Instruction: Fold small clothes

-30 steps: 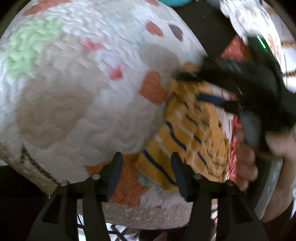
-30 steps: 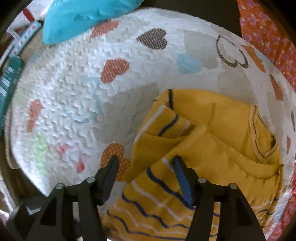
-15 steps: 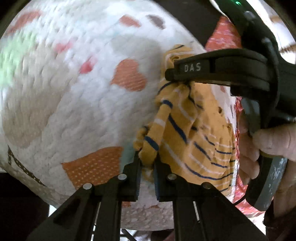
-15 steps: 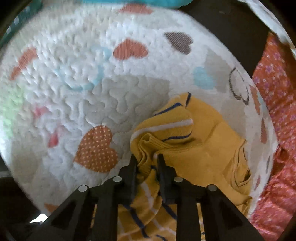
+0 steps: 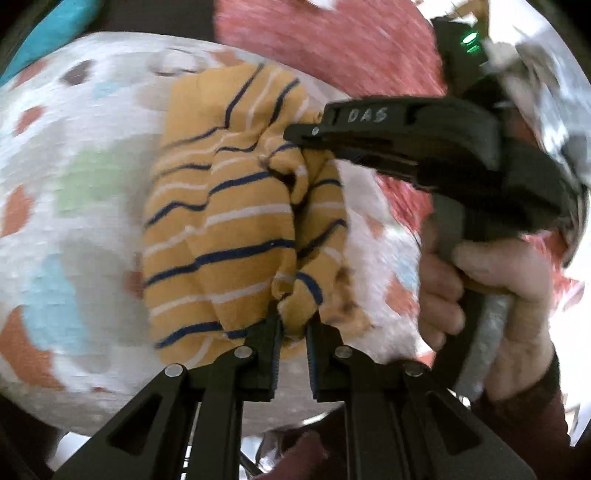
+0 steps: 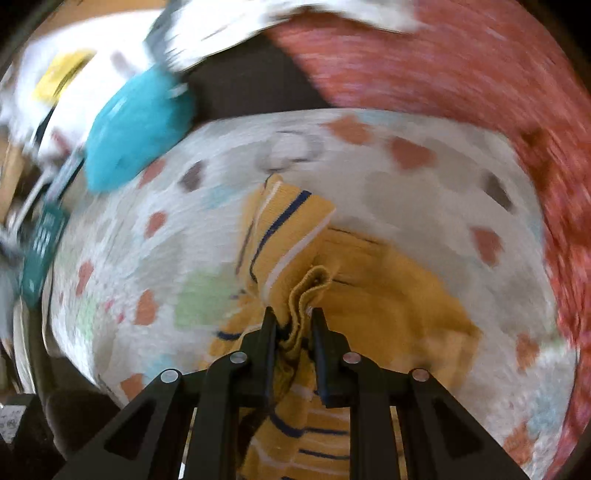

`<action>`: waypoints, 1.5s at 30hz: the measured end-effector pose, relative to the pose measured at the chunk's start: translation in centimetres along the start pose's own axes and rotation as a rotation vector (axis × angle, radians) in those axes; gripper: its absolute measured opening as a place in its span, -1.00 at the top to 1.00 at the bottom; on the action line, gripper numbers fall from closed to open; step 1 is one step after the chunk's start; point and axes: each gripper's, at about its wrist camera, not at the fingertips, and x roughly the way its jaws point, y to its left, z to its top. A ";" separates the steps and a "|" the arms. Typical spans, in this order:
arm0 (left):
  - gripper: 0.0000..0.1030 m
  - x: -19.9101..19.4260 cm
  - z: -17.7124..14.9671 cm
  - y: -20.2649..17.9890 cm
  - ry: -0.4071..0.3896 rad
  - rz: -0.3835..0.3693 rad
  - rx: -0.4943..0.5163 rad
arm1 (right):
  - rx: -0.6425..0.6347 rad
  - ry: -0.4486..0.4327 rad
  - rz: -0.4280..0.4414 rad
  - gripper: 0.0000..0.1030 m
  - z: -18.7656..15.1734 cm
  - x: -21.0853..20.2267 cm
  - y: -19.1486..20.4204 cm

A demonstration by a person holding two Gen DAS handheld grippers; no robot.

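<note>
Both pinch the shirt (image 5: 229, 229): left gripper (image 5: 293, 328) clamps a striped edge, right gripper (image 6: 293, 328) a hem, over the quilt's (image 5: 74, 206) middle. Soft, light, floppy knit; hold the edges.

Motion blur smears the heart-print quilt (image 5: 74, 206) and the red fabric (image 6: 461, 74) beyond its far edge; the shirt's (image 5: 229, 229) bunched folds hide its shape; the teal cushion (image 5: 48, 33) is cut off at the left wrist view's top left; clutter (image 6: 40, 243) past the quilt's left edge is unreadable.
</note>
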 end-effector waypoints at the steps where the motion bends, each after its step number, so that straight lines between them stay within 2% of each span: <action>1: 0.77 0.6 -0.3 -0.8 0.016 -0.002 0.026 | 0.043 0.003 -0.004 0.65 -0.5 -0.3 -2.3; 3: 0.77 1.7 -1.2 -2.3 0.057 0.019 0.089 | 0.107 0.031 -0.013 0.60 -1.8 0.2 -6.9; 6: 0.77 2.2 -2.0 -2.5 0.086 0.062 0.110 | 0.192 0.033 -0.138 0.58 -4.1 0.5 -11.9; 9: 0.77 1.2 -2.7 -0.8 0.084 0.100 0.070 | 0.288 -0.002 -0.084 0.52 -5.8 -0.9 -14.9; 10: 0.76 0.9 -2.5 0.0 0.075 0.120 0.046 | 0.316 -0.031 -0.041 0.43 -6.5 -1.8 -15.3; 11: 0.75 0.6 -2.3 1.0 0.057 0.153 0.014 | 0.324 -0.052 -0.015 0.36 -6.8 -2.3 -15.2; 14: 0.68 0.4 -2.2 3.5 0.033 0.218 -0.075 | 0.312 -0.113 0.115 0.36 -8.2 -3.8 -13.1; 16: 0.67 0.2 -2.3 4.4 0.033 0.230 -0.122 | 0.296 -0.121 0.166 0.29 -9.1 -3.7 -11.3; 19: 0.62 -0.3 -2.2 5.5 0.022 0.240 -0.164 | 0.262 -0.102 0.173 0.04 -10.4 -2.0 -8.5; 21: 0.59 -1.6 -3.0 6.0 0.012 0.246 -0.167 | 0.257 -0.093 0.145 0.04 -10.9 -0.4 -7.5; 23: 0.57 -1.9 -3.4 6.0 0.010 0.247 -0.178 | 0.317 -0.124 0.161 0.04 -11.1 0.9 -7.8; 24: 0.56 -1.8 -3.4 6.1 0.010 0.247 -0.183 | 0.347 -0.115 0.192 0.07 -11.2 1.5 -8.1; 25: 0.56 -1.9 -3.4 6.2 0.011 0.247 -0.189 | 0.366 -0.081 0.248 0.63 -11.2 2.2 -8.3; 26: 0.56 -1.8 -3.4 6.3 0.011 0.246 -0.194 | 0.383 -0.041 0.319 0.81 -11.3 2.8 -8.3; 27: 0.56 -1.9 -3.4 6.3 0.010 0.245 -0.197 | 0.390 -0.040 0.327 0.81 -11.5 2.5 -8.6; 33: 0.48 -1.7 -3.2 6.4 0.011 0.249 -0.191 | 0.434 -0.108 0.227 0.84 -13.2 -1.2 -11.7; 36: 0.48 0.0 -2.4 4.8 0.037 0.247 -0.133 | 0.504 -0.064 0.184 0.84 -15.0 0.2 -14.1; 39: 0.44 2.6 -1.6 2.6 0.074 0.267 -0.043 | 0.525 -0.041 0.180 0.79 -15.8 1.7 -14.7; 40: 0.43 3.2 -1.5 2.3 0.083 0.270 -0.030 | 0.523 -0.051 0.177 0.65 -15.8 1.6 -14.7; 42: 0.41 5.2 -1.1 1.8 0.115 0.298 -0.002 | 0.509 -0.046 0.162 0.48 -15.5 1.5 -14.7; 45: 0.38 7.6 -1.6 1.9 0.167 0.359 0.018 | 0.494 -0.038 0.142 0.42 -15.3 0.2 -15.0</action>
